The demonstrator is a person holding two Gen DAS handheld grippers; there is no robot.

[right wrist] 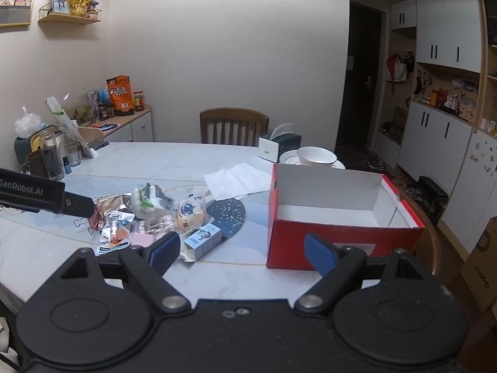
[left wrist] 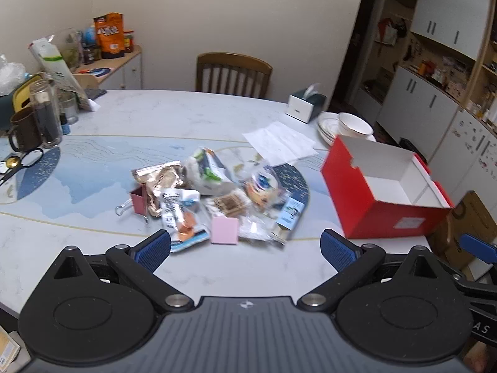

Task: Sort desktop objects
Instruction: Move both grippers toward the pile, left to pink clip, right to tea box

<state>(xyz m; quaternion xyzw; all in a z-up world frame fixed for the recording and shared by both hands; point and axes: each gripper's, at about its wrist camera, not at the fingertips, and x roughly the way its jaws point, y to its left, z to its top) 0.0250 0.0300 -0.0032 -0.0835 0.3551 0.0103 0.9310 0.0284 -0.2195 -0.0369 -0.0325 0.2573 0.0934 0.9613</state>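
A pile of small items lies mid-table: snack packets, a pink sticky-note pad, a red binder clip and a small blue-and-white carton. The pile also shows in the right wrist view, with the carton nearest. An open red box with a white inside stands to the right; it also shows in the right wrist view. My left gripper is open and empty, just short of the pile. My right gripper is open and empty, between the pile and the box.
A white paper sheet, stacked bowls and plates and a tissue box lie behind the box. A glass jar, brown mug and scissors stand at the table's left. A wooden chair is at the far side.
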